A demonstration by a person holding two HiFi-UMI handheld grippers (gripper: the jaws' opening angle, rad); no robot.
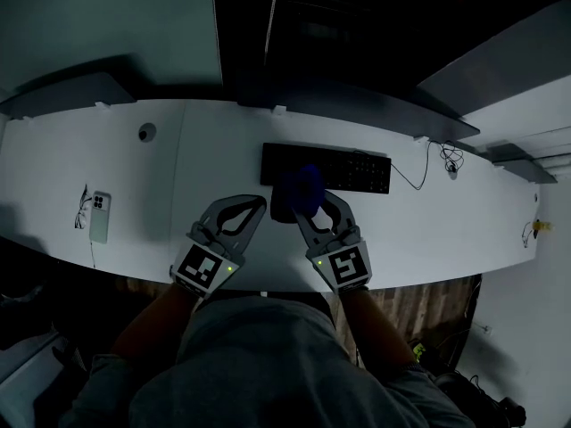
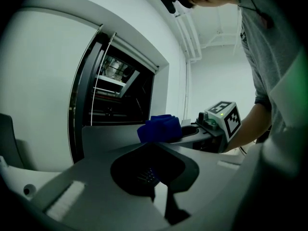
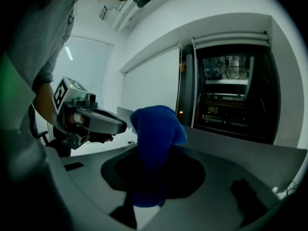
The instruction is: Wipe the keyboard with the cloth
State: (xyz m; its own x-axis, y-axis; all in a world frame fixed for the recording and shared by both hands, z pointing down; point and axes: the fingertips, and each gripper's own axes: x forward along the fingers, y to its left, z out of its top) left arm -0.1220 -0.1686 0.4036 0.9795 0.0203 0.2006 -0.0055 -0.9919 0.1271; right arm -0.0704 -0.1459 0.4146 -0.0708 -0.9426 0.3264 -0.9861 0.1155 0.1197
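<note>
One soft, bunched blue cloth (image 1: 306, 184) is clamped in the right gripper (image 1: 312, 208). One flat black keyboard (image 1: 357, 169) lies at twelve o'clock. The left gripper (image 1: 259, 203) has its jaws together, empty.

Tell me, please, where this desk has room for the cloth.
Bare desk lies between the phone and the keyboard, and beyond the cable at the keyboard's right. It is crowded at the keyboard's near edge, around the left gripper and the right gripper.

This looks like an office or lab. A long white desk (image 1: 428, 230) carries a keyboard (image 1: 348, 169) and a phone (image 1: 99, 216). A dark cabinet (image 3: 231, 100) of shelved equipment stands behind it.
</note>
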